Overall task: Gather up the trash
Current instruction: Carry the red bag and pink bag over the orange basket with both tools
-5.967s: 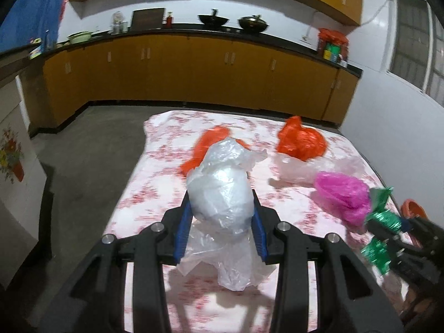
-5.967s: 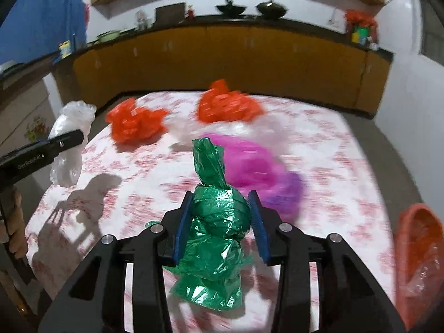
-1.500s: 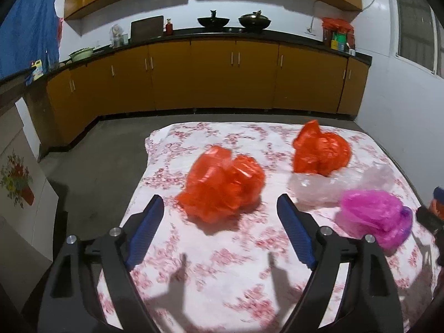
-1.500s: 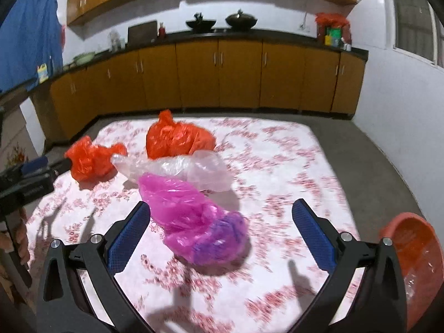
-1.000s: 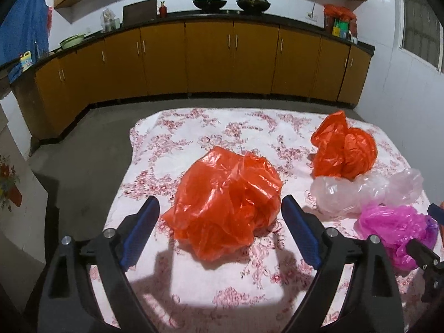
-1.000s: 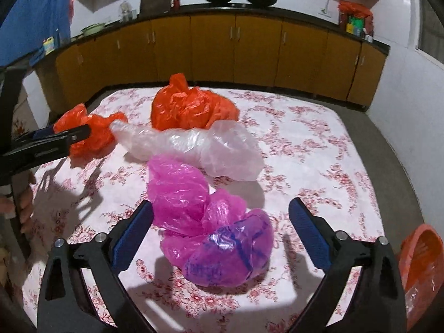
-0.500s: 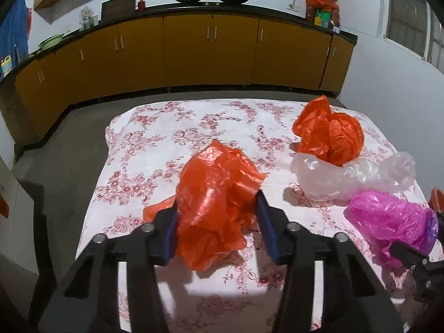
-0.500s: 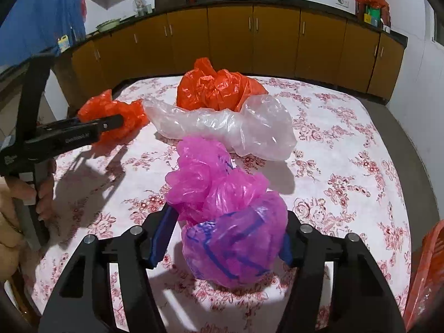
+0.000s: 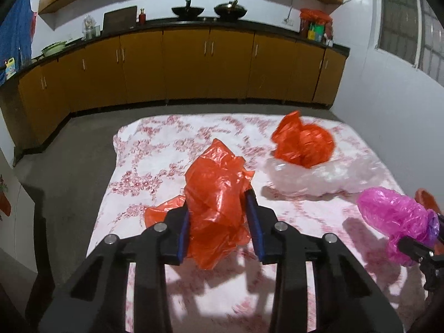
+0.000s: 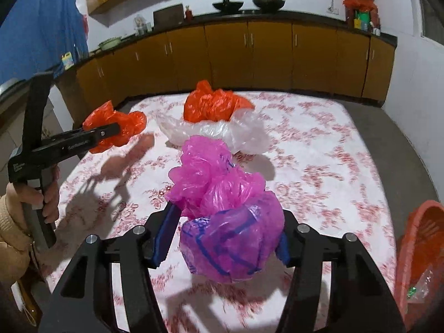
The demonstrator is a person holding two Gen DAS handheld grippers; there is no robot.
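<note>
Two jaws pinch bags — orange bag (image 9: 219, 194), pink bag (image 10: 222, 211) — above floral tablecloth (image 9: 155, 172).

Left gripper (image 9: 219, 222): black two-finger tool with blue pads, angled downward over the near left part of the floral-clothed table (image 9: 155, 149), jaws just closed further, pads pressed on a crumpled orange plastic bag (image 9: 217, 194). Seen from the right wrist view, gripped at the handle by a bare hand (image 10: 41, 197) with a tan sleeve (image 10: 11, 238), near the table's left edge. Right gripper (image 10: 222, 234): same build, likewise tilted down, jaws narrowed around a bunched pink and purple plastic bag (image 10: 222, 208), blue pads against its sides.
</note>
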